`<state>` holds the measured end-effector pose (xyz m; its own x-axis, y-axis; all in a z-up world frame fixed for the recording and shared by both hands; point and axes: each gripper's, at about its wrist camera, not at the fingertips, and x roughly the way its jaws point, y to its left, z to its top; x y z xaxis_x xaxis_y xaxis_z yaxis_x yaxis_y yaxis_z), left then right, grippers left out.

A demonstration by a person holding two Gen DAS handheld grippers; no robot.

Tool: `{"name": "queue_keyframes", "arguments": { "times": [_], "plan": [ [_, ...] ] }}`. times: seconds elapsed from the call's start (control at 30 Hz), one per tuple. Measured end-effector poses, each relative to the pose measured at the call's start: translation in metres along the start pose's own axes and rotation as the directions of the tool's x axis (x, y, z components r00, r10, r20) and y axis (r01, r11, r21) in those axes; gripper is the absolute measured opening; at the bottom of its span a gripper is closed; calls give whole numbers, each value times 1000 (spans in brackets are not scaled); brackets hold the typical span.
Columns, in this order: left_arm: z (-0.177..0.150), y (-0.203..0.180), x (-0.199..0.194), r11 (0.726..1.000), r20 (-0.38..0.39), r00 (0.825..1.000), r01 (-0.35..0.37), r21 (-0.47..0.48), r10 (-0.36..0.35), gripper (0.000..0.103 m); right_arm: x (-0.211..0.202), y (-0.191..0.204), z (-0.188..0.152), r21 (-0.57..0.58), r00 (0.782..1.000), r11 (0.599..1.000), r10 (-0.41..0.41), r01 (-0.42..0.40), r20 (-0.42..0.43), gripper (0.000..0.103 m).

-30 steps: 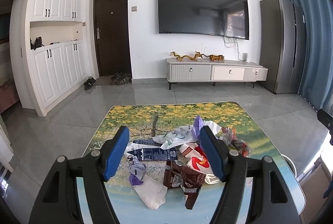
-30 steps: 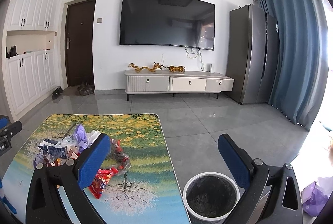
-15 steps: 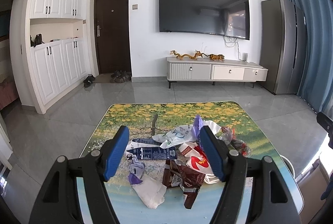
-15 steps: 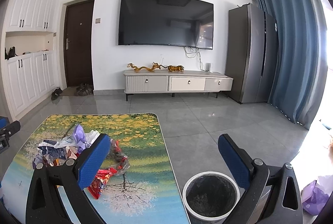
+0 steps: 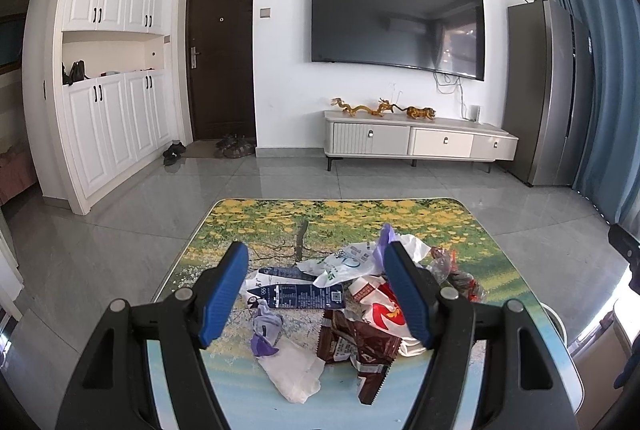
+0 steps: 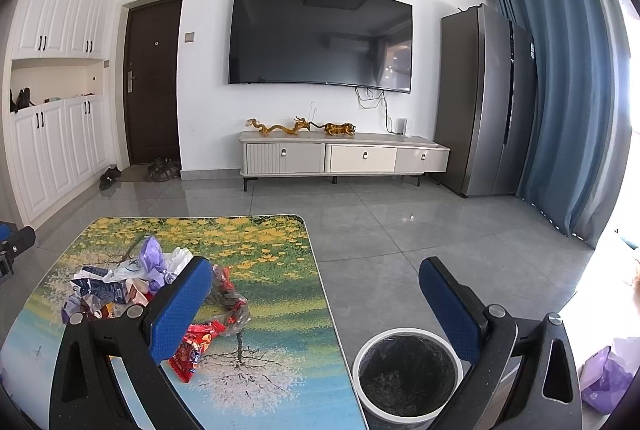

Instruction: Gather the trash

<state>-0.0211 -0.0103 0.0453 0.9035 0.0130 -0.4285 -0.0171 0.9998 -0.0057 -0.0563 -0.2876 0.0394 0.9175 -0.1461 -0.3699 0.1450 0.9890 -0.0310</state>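
Observation:
A pile of trash lies on the picture-printed table (image 5: 460, 226): a dark blue carton (image 5: 294, 295), a brown wrapper (image 5: 356, 344), a white crumpled bag (image 5: 294, 370), a red and white packet (image 5: 380, 304), purple scraps (image 5: 264, 326). My left gripper (image 5: 316, 294) is open and empty, just above and in front of the pile. My right gripper (image 6: 316, 298) is open and empty over the table's right edge, with a red wrapper (image 6: 200, 344) by its left finger. A white bin with a black liner (image 6: 406, 374) stands on the floor beside the table.
A TV cabinet (image 5: 420, 144) with a wall TV stands across the grey tile floor. A fridge (image 6: 484, 102) and blue curtains (image 6: 576, 110) are at the right. A purple bag (image 6: 604, 378) lies on the floor at the far right.
Both grippers stay open and almost still; both views have shifted only slightly.

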Motion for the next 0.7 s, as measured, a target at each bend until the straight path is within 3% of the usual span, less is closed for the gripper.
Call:
{"name": "queue_keyframes", "arguments": {
  "times": [0.37,0.53,0.7],
  "plan": [
    [1,15,9,1000,-17,1000,-24,-10,24,69,13,2,-2,-2,998,999,43,-43,-40,103],
    [-4,31,20,998,-54,997,-53,-23,52,69,24,10,-5,-6,988,991,130,-131,-78,103],
    [-17,47,29,998,-95,993,-65,-12,64,69,41,25,-12,-11,958,968,247,-251,-145,103]
  ]
}}
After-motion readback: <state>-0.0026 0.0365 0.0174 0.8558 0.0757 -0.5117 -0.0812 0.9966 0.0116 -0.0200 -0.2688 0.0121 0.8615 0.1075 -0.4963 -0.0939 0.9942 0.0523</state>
